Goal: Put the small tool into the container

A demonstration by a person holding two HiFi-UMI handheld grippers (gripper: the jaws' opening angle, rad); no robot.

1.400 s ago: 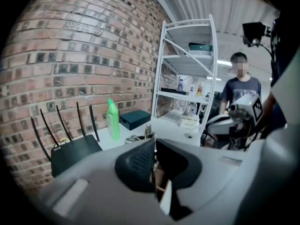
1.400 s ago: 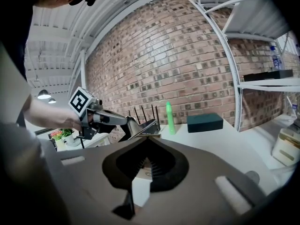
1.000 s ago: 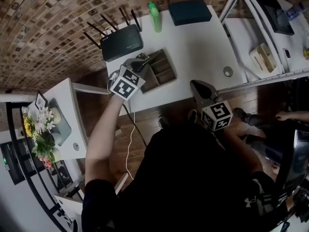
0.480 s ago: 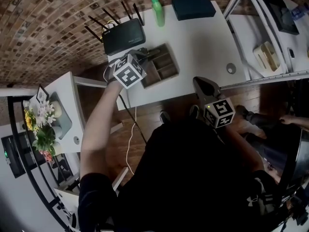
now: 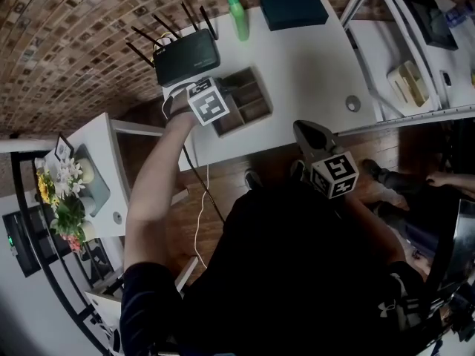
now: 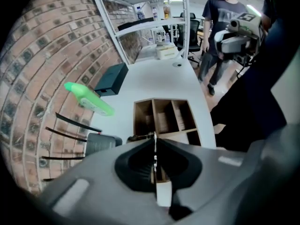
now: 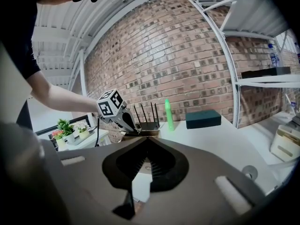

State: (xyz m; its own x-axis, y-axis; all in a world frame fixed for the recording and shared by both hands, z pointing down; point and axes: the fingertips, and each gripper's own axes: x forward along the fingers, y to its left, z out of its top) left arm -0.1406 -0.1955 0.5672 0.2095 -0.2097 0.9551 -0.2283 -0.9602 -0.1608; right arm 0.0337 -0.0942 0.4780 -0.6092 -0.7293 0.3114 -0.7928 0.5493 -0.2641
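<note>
One small tool point(image 6: 135, 137) pinched in left gripper point(image 6: 154, 136), by container point(image 6: 162, 100).

Bright, even indoor light falls on the white table point(image 5: 312, 73), whose top glares almost featureless in the head view, while the floor point(image 5: 223, 191) below its near edge sinks into shadow. The wide lenses bend the brick wall point(image 5: 67, 35) and the shelf post point(image 6: 186, 27) into curves, and black vignetting fills the corners of both gripper views. Close to the lens, the left gripper point(image 6: 153, 136) and the right gripper point(image 7: 146, 138) look soft and out of focus; things farther off are sharper. The ceiling point(image 7: 56, 32) is pale and washed out.
</note>
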